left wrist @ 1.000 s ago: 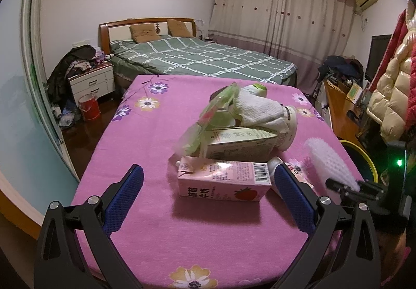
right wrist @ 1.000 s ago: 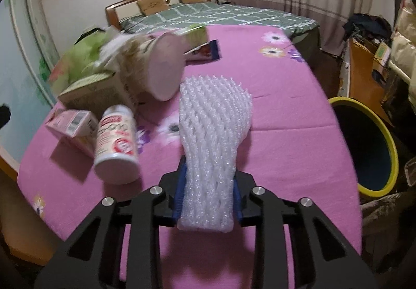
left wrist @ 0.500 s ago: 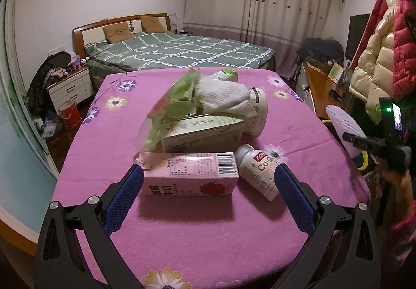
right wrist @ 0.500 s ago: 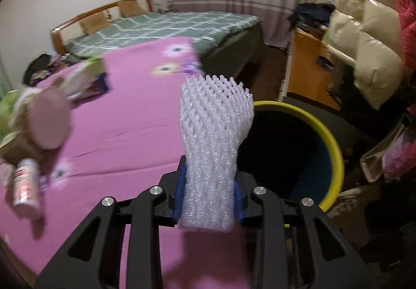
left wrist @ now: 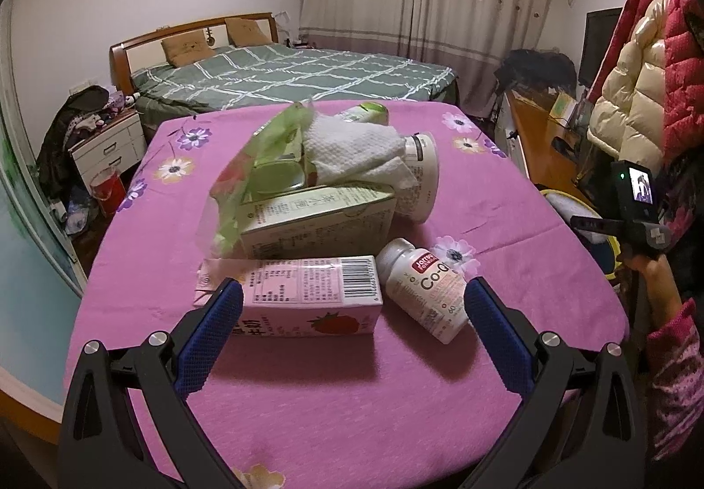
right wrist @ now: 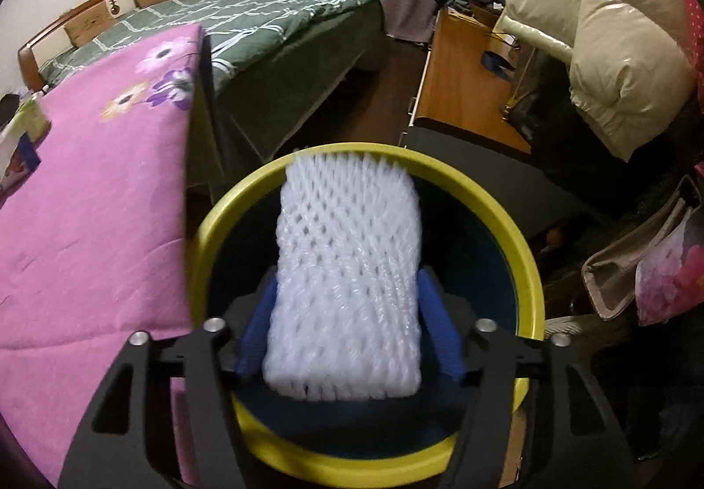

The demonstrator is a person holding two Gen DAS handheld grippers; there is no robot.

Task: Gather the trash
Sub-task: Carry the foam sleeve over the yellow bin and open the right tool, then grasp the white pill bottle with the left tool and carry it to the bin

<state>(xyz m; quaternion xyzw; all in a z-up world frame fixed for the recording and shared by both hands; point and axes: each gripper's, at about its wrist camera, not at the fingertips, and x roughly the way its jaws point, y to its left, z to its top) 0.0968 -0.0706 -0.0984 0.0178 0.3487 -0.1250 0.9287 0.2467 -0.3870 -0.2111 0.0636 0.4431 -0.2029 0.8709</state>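
Hovering over the bin: the right tongs [right wrist: 350,339] are pointing steeply down into the yellow-rimmed bin [right wrist: 526,255], which is standing on the floor just beside the counter [right wrist: 88,225].
Foam net: the white foam net [right wrist: 347,282] is lying between the right tongs' blue pads, its long axis running away from the camera along the fingers, its far end reaching the bin's far rim as seen from the wrist.
Right tongs' state: the jaws have just been opening; the net is sitting between them with gaps showing at both pads, so it is looking released, not pinched.
Relation that matters: the net is sitting directly above the bin's dark mouth, so a drop is likely landing inside; the risk I am judging is the light net catching on a pad or on the far rim.
Left tongs: the left tongs [left wrist: 352,326] are standing wide and holding nothing, pointing down across the counter.
Nearest trash to the left: the pink strawberry milk carton [left wrist: 299,295] is lying straight ahead of them, its long axis running crosswise from pad to pad, one end just by the left pad.
Beside it: the white supplement bottle [left wrist: 422,291] is lying on its side near the right-hand pad, touching the carton's end.
Behind: the green carton [left wrist: 317,225], the crumpled tissue [left wrist: 356,150] and the green wrapper [left wrist: 264,163] are piling up further off.
Nearer hand: the left one is clearly better placed for the pink carton; the jaws are looking barely wide enough for its length, so gripping across its short side is probably needing a wrist turn.
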